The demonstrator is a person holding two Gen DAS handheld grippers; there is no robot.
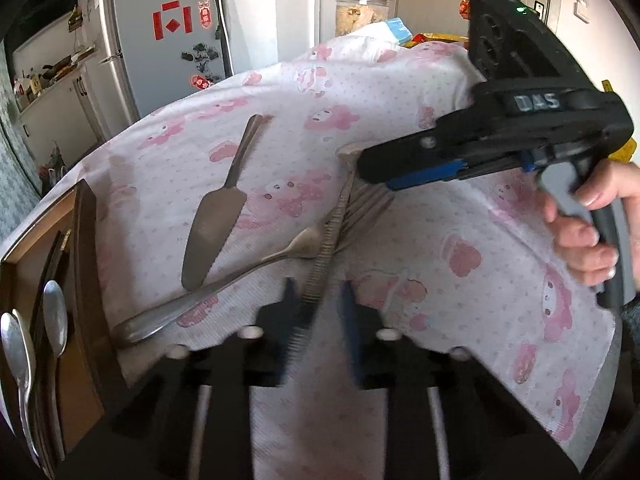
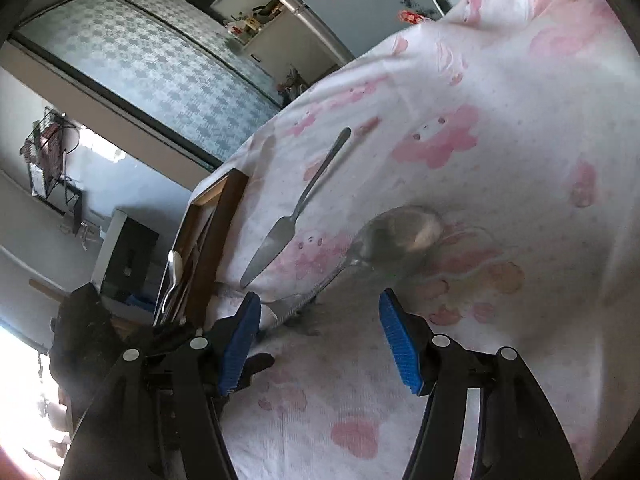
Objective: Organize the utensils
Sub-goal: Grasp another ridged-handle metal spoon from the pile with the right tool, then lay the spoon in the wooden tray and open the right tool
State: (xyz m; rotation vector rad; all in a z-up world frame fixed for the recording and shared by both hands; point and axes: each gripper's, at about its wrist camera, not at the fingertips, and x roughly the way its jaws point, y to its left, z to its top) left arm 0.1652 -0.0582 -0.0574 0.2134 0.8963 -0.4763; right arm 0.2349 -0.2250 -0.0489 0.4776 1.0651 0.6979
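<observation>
A spoon with a ribbed handle (image 1: 326, 240) lies on the pink-patterned cloth, crossing over a fork (image 1: 280, 254). My left gripper (image 1: 320, 304) is low over that handle. Its blurred fingers stand narrow around it, with a sliver of cloth showing on the right side. A cake server (image 1: 212, 220) lies to the left. My right gripper (image 1: 376, 172) hovers over the spoon's bowl and hides part of it. In the right wrist view my right gripper (image 2: 320, 300) is open, with the spoon (image 2: 396, 232) just ahead and the cake server (image 2: 276, 232) to the left.
A wooden utensil tray (image 1: 86, 248) stands at the cloth's left edge with spoons (image 1: 56, 316) in it; this tray (image 2: 218, 232) also shows from the right wrist. A hand (image 1: 580, 236) holds the right gripper. A fridge (image 1: 160, 40) and a jar (image 1: 362, 12) stand behind the table.
</observation>
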